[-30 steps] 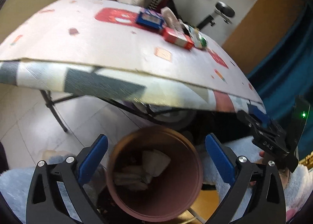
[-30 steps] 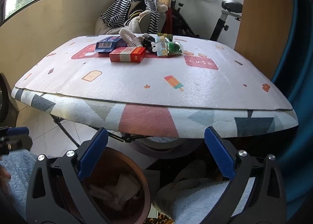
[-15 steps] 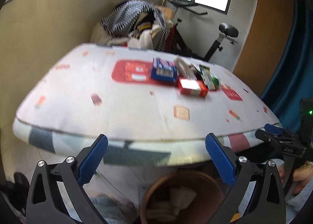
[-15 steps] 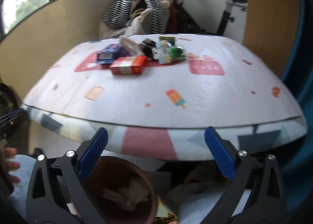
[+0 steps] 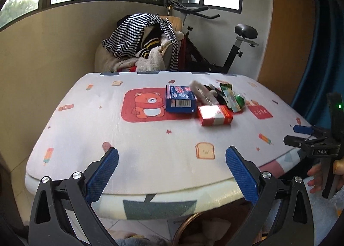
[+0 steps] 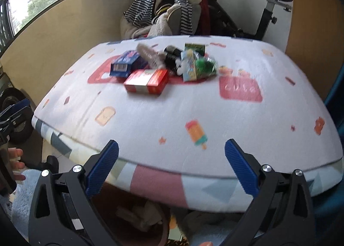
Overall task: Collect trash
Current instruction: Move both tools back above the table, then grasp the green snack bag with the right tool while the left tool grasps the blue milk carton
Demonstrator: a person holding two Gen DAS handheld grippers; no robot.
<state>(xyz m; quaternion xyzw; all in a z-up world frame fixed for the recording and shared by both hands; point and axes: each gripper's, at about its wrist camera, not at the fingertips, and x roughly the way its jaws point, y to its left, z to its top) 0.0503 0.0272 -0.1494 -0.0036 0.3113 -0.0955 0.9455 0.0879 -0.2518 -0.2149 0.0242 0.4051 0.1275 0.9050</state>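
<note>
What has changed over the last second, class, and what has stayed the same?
Both grippers, left and right, rose from over the bin to above the table. Nothing was gripped or released. Both stayed open; the boxes and wrappers stayed put.

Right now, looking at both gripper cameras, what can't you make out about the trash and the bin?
- Bin: left view shows only its rim; the table edge and frame bottom hide the rest.
- Bin contents: right view, dim and blurred pale scraps.
- Black item: right view, motion blur and the green wrapper hide what it is.
- Red box: print too small and glared, left view.
</note>
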